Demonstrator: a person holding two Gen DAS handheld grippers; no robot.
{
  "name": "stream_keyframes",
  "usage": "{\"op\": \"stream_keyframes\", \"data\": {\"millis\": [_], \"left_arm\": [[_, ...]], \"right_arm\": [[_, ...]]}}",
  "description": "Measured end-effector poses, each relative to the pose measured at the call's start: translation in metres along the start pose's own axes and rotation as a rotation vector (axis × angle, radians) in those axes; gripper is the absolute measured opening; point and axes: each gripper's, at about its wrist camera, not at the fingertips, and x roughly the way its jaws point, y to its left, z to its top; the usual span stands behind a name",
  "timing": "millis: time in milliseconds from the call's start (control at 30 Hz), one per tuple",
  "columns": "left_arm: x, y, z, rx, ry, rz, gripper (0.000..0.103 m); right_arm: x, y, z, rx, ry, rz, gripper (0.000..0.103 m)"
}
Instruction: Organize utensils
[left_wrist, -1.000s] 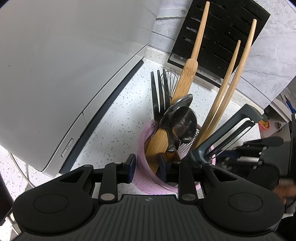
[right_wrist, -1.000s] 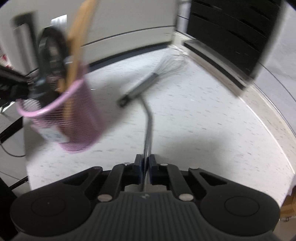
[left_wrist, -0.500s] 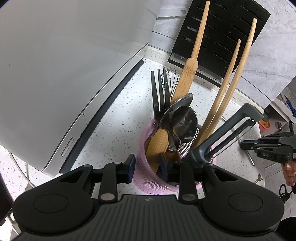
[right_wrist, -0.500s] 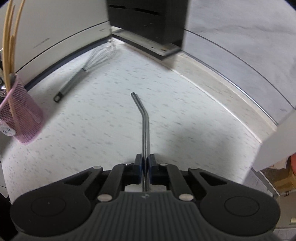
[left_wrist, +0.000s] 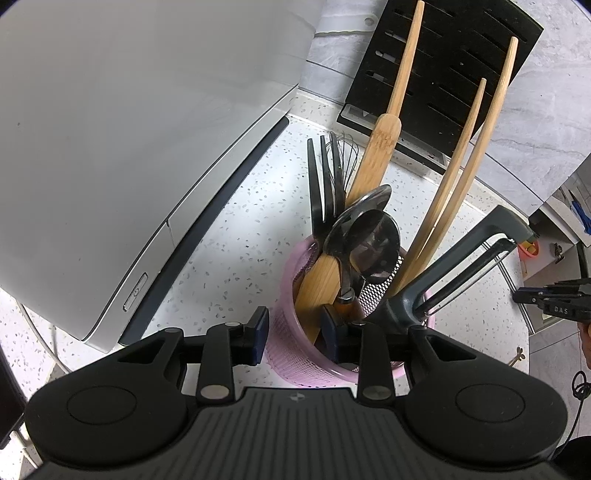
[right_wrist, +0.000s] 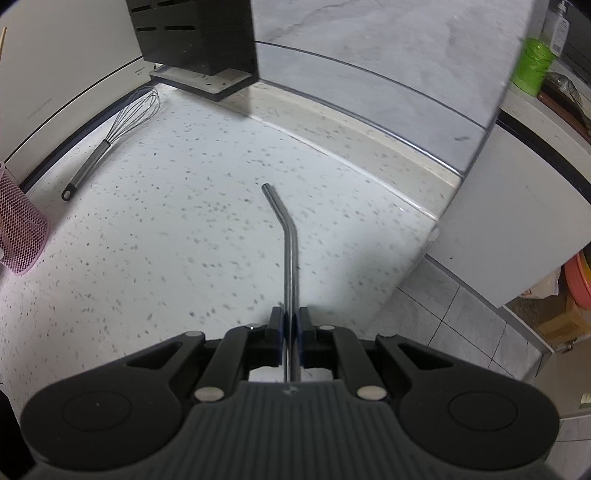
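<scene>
right gripper (right_wrist: 291, 325) clenching straws (right_wrist: 290, 254) clear of counter, bound for cup | left gripper (left_wrist: 293, 325) opening astride cup (left_wrist: 284, 332) rim, releasing its steadying hold

Both hand-held tools are built alike. The left gripper (left_wrist: 294, 330) has a matte black body with a ribbed grey-black plate in the middle bearing a small white mark, flanked by two rounded housings, each with a shallow circular recess. Black linkage arms run forward from silver rivets to two short fingers faced with dark blue pads (left_wrist: 263, 325). The right gripper (right_wrist: 291, 326) shows the same ribbed plate, round housings, silver rivets and blue-lined fingers, with a white part visible in the gap behind its fingers.
</scene>
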Motion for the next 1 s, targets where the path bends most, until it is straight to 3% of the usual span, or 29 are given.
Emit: {"op": "stream_keyframes", "data": {"millis": [433,700,900,1000], "left_arm": [[0.001,0.0,0.0,-0.002,0.003,0.003,0.038],[0.003,-0.003,0.0,0.005,0.01,0.005,0.038],[0.004,-0.003,0.0,0.005,0.012,0.004,0.038],[0.004,-0.003,0.0,0.004,0.012,0.002,0.038]], "right_arm": [[-0.008,-0.025,-0.013,0.047,-0.043,-0.026,0.004],[0.003,-0.02,-0.004,-0.039,-0.096,-0.047,0.005],[0.001,-0.032,-0.001,0.043,-0.145,-0.08,0.017],[-0.012,-0.042,-0.009,0.143,-0.146,-0.084,0.038]]}}
